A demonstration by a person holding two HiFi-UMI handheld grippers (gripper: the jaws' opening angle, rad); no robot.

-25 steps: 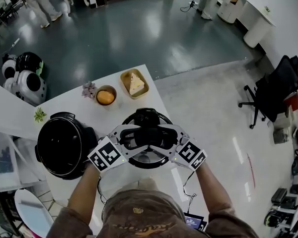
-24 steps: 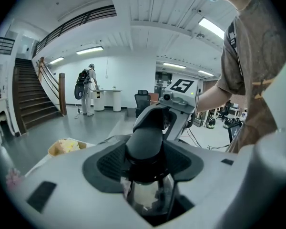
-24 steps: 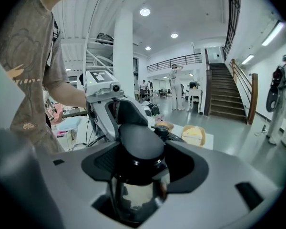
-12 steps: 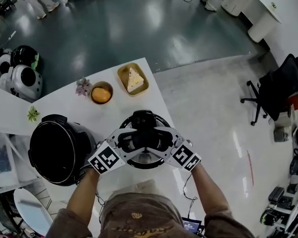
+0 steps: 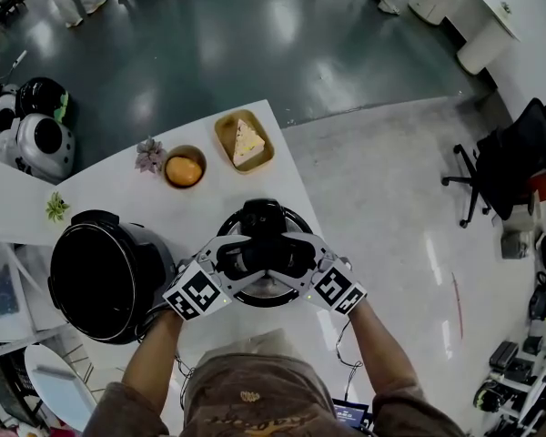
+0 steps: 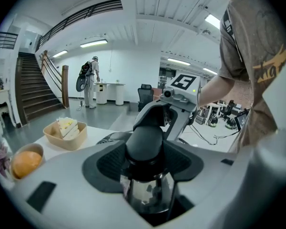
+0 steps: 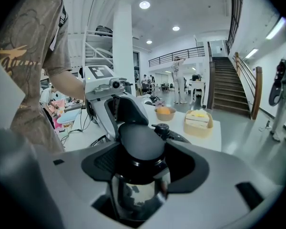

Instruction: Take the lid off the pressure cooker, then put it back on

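Observation:
The open black pressure cooker pot (image 5: 105,276) stands at the left of the white table (image 5: 118,194). Its round lid (image 5: 300,224) is low over the table just right of the pot; whether it touches I cannot tell. My left gripper (image 5: 246,258) and right gripper (image 5: 287,256) face each other over the lid's middle. Each is shut on one end of the black lid handle (image 6: 144,144), with the padded jaws hugging the handle (image 7: 140,140) on both sides. The left gripper (image 6: 145,156) sees the right one opposite; the right gripper (image 7: 142,151) sees the left one.
Behind the lid stand a bowl with an orange (image 5: 184,168) and a tan tray with a cake slice (image 5: 247,142). A small flower (image 5: 149,156) and a green sprig (image 5: 56,208) lie further left. The table's right edge (image 5: 302,209) runs close to the lid.
Both grippers have sunk toward the table with the lid between them. Their hold on the handle looks the same.

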